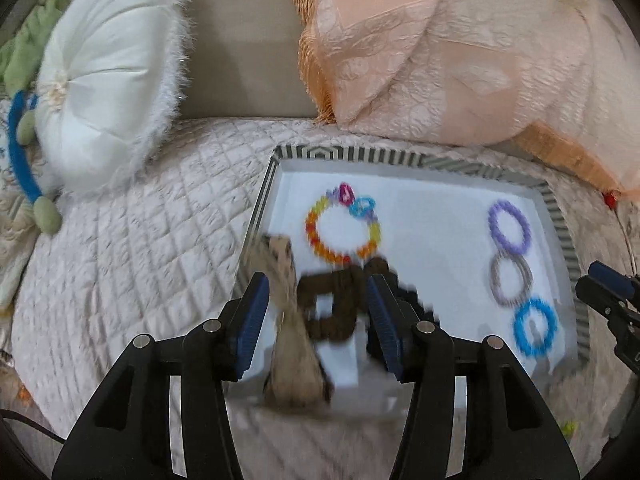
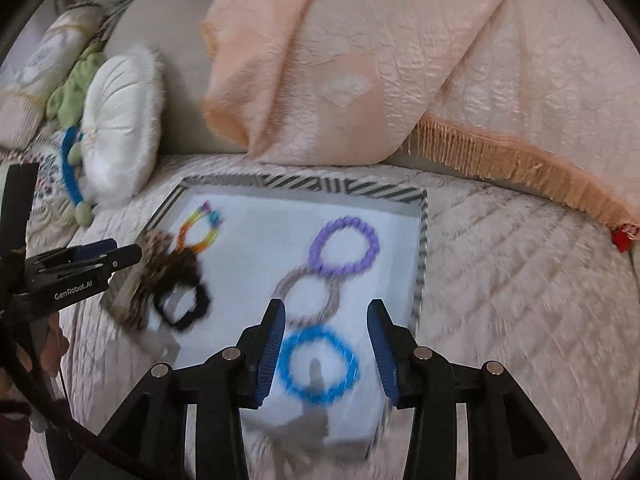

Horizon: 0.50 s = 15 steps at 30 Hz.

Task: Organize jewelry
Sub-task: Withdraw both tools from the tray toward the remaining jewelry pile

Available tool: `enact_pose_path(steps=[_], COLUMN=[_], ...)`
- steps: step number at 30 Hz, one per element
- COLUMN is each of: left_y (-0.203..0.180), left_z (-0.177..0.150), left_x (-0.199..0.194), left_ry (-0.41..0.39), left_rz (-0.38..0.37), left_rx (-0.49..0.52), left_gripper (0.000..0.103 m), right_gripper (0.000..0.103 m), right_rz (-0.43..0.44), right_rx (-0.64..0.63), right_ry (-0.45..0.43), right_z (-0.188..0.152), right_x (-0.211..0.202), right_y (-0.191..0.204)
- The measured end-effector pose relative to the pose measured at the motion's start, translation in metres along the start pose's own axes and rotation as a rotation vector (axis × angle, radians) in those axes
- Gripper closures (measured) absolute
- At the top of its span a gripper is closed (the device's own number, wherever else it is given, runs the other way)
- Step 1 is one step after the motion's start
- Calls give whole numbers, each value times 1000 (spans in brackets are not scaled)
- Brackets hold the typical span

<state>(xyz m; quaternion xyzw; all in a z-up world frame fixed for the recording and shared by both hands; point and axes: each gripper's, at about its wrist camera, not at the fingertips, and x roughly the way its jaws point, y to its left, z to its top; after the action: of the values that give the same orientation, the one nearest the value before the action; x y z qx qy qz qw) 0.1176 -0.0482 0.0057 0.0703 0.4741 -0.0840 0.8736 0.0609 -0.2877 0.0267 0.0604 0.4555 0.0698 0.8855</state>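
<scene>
A white tray with a striped rim (image 1: 352,155) (image 2: 304,184) lies on the quilted bed. In it lie a rainbow bead bracelet (image 1: 342,227) (image 2: 199,229), a purple ring (image 1: 509,226) (image 2: 344,251), a grey ring (image 1: 511,282) (image 2: 310,295), a blue ring (image 1: 535,327) (image 2: 318,364), a brown scrunchie (image 1: 332,306) (image 2: 176,272), a black scrunchie (image 2: 184,306) and a beige patterned scrunchie (image 1: 286,292). My left gripper (image 1: 316,320) is open above the brown and beige scrunchies. My right gripper (image 2: 326,348) is open above the blue ring.
A white fluffy round cushion (image 1: 108,80) (image 2: 120,128) and a blue headband (image 1: 18,152) (image 2: 70,168) lie left of the tray. A peach fringed blanket (image 1: 460,52) (image 2: 380,60) is piled behind it. A small red object (image 2: 622,238) lies at the right.
</scene>
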Motion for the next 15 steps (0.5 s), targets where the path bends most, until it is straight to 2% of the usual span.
enact_pose_path(steps=[8, 15], left_y=[-5, -8], left_z=[-56, -96], left_x=[-50, -76], left_ry=[-14, 28], left_rz=[-40, -105], left_rx=[21, 41], left_gripper=[52, 52], right_gripper=[62, 62], right_rz=[16, 22], right_rx=[-15, -40], right_ry=[9, 41], right_z=[-51, -89], right_x=[-43, -76], right_y=[24, 37])
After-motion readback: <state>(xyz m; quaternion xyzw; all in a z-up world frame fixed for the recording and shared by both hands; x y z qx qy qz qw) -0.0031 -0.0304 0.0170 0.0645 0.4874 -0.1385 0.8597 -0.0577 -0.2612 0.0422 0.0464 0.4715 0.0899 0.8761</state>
